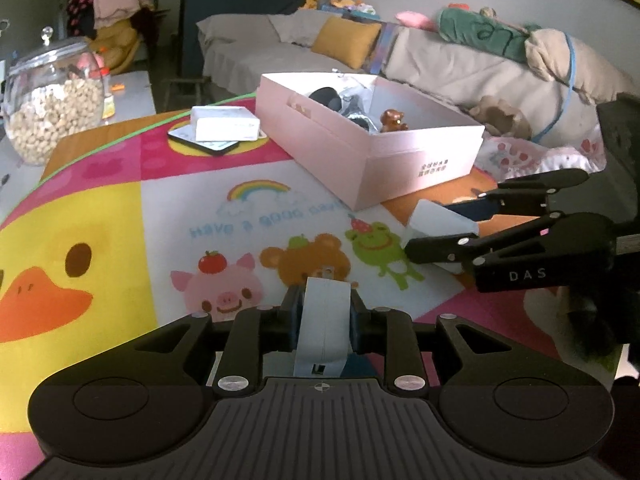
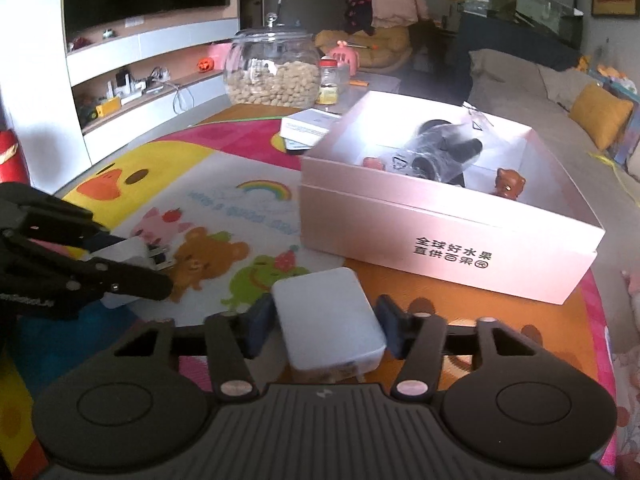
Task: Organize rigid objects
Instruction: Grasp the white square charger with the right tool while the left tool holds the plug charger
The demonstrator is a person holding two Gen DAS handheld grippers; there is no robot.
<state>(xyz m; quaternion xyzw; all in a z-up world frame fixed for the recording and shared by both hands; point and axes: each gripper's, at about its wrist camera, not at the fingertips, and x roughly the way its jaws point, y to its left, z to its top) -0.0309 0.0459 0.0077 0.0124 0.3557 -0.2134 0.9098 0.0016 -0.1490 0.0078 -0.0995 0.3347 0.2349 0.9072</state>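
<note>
Pink box [image 2: 440, 236] on cartoon mat [image 1: 160, 208] already holds a bear figurine [image 2: 509, 184] and 2 dark items. Right gripper [image 2: 325, 320] brackets a white block [image 2: 328, 316], contact unclear. Left gripper [image 1: 323, 320] clamps a white plug adapter [image 1: 322, 320]. Both await boxing.

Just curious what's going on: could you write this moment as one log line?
left tongs: gripping white charger | right tongs: around white power bank, gaps visible | pink box: open, nearby

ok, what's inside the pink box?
Inside the pink box: a brown bear figurine, a dark object in clear plastic wrap, and a small orange-red item. The near wall hides the floor below them.
</note>
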